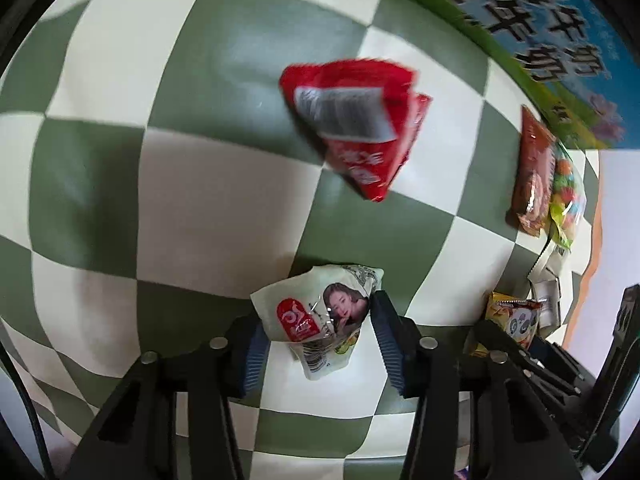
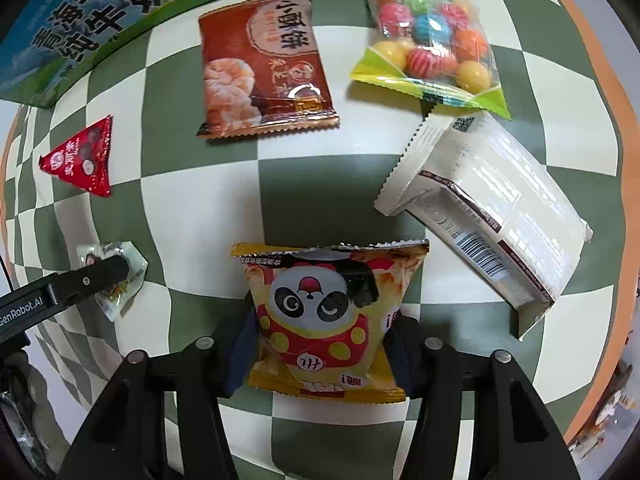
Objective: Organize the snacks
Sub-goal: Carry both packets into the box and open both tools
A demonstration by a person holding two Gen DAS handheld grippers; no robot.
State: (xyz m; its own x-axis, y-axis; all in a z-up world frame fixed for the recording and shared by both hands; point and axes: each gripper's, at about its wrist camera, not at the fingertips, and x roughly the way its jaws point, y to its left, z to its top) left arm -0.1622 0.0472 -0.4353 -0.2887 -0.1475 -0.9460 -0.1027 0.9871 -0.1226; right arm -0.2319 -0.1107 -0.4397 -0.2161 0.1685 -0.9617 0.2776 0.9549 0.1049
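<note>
On a table covered with a green-and-cream chequered cloth, the right gripper points steeply down and its jaws are closed on the sides of a yellow foil snack bag printed with a cartoon panda, one blue pad pressed against each edge. The left gripper likewise has its jaws clamped on a small pale crumpled snack packet with a red logo and a portrait, whose plastic is bunched between the pads. Beyond that packet, in the left wrist view, lies a red triangular foil packet, blurred. In the right wrist view a brown-orange flat packet showing puffed cakes lies ahead of the panda bag, and just to its right is a clear bag with a lime-green edge holding coloured ball candies. Near that bag and right of the panda bag sits a white wrapped rectangular pack with a barcode, tilted. A blue-and-green carton with large dark characters stands along the far left edge of the cloth.
</note>
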